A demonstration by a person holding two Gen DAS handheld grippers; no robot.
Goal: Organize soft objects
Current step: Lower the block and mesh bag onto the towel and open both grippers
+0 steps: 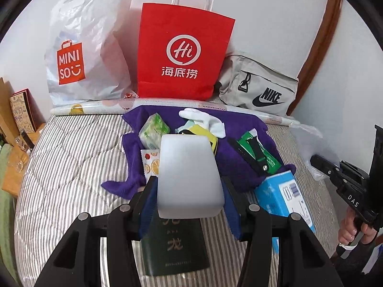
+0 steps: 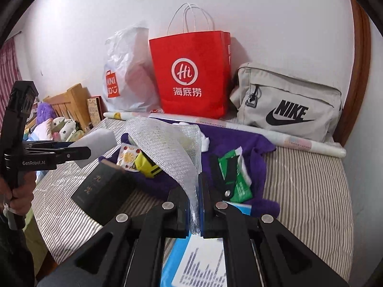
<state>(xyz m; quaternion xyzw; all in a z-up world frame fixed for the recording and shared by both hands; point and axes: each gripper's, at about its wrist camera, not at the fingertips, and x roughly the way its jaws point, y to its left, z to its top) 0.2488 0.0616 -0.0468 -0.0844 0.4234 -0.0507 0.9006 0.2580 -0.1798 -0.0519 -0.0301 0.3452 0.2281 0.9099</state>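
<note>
My left gripper [image 1: 189, 191] is shut on a white foam block [image 1: 189, 174] and holds it above the striped bed; it also shows in the right wrist view [image 2: 98, 143]. My right gripper [image 2: 194, 205] is shut on a white foam net sleeve [image 2: 167, 148] that stands up from the jaws. A purple cloth [image 1: 239, 124] lies on the bed with a tissue pack [image 1: 153, 131], white socks [image 1: 205, 119], a yellow item [image 1: 205, 134] and a green packet [image 1: 261, 153] on it.
A red paper bag [image 1: 184, 52], a white Miniso plastic bag [image 1: 86, 47] and a grey Nike bag [image 1: 261, 88] stand along the wall. A dark book [image 1: 174, 246] and a blue box [image 1: 284, 196] lie near me. A wooden headboard [image 2: 69, 102] is at the left.
</note>
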